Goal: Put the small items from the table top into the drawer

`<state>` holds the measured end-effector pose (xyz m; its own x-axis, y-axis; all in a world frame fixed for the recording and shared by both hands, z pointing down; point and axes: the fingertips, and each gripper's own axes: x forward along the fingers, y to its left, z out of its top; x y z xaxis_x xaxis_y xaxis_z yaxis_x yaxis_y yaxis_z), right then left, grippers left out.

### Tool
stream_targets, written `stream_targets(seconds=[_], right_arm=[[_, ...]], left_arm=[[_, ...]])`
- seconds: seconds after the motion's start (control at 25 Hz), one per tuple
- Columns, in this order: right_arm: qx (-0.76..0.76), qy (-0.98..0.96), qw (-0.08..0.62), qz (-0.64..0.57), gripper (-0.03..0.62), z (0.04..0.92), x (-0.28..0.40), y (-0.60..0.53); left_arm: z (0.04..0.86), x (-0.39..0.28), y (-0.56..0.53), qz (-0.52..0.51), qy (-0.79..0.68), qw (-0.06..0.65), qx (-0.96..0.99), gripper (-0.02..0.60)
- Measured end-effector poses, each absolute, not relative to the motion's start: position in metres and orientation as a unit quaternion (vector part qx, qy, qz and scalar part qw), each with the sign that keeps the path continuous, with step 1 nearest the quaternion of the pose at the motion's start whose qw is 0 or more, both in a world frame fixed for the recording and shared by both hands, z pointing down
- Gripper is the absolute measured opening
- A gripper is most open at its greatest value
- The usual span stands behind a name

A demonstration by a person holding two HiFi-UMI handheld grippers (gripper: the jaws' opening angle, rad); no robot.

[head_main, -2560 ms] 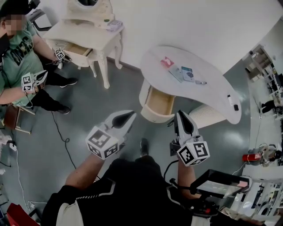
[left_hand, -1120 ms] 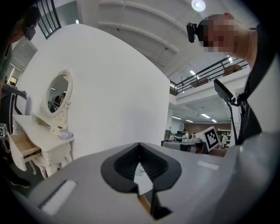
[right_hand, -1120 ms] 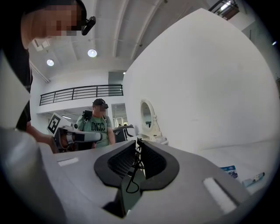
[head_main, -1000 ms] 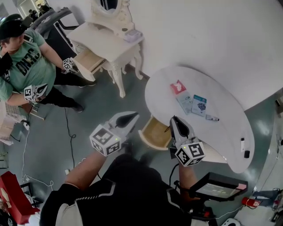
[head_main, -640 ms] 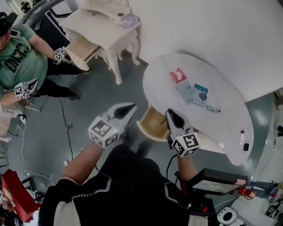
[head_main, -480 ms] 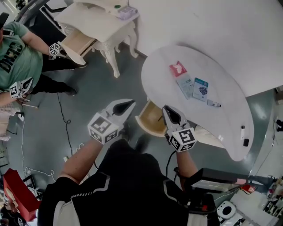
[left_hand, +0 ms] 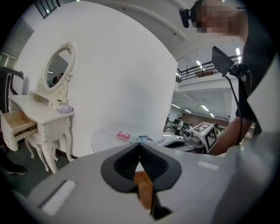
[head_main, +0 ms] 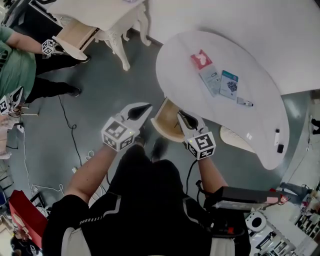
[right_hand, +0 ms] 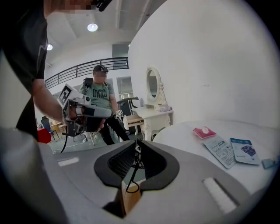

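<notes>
A white oval table (head_main: 260,125) carries a red packet (head_main: 201,59), a grey packet (head_main: 210,80), a blue packet (head_main: 230,82) and a small marker-like item (head_main: 245,102). Its wooden drawer (head_main: 165,125) stands pulled out below the near edge. My right gripper (head_main: 182,116) hovers over the drawer, shut on a thin black loop (right_hand: 130,186) that dangles from its tips (right_hand: 136,148). My left gripper (head_main: 147,106) is beside the drawer's left side; in the left gripper view its jaws (left_hand: 140,148) meet with nothing between them. The packets also show in the right gripper view, the red packet (right_hand: 204,131) furthest left.
Two small dark items (head_main: 278,141) lie at the table's far right end. A white dressing table (head_main: 100,15) with an open drawer stands at upper left, where another person (head_main: 15,75) holds grippers. A cable (head_main: 70,135) runs across the grey floor.
The view has swung over the table. Both grippers have come closer to the open drawer, the right one now over it. Jaws look unchanged.
</notes>
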<state>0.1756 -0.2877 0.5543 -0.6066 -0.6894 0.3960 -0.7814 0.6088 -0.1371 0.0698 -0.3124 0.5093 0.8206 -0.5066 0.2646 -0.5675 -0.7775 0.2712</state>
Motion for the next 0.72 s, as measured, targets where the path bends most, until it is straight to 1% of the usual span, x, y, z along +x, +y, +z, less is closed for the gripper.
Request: stream_targets(seconds=[0.28,0.72], right_arm=[[0.385,-0.887,0.207,0.153,0.040,0.598,0.166,-0.283],[0.312,-0.882,0.322,0.142,0.041,0.678,0.160,-0.275]], left_arm=[[0.545,0.073,-0.314,0.103,-0.277,0.194,0.936,0.002],[0.608,0.076,-0.315,0.154,-0.273,0.214,0.925,0.000]])
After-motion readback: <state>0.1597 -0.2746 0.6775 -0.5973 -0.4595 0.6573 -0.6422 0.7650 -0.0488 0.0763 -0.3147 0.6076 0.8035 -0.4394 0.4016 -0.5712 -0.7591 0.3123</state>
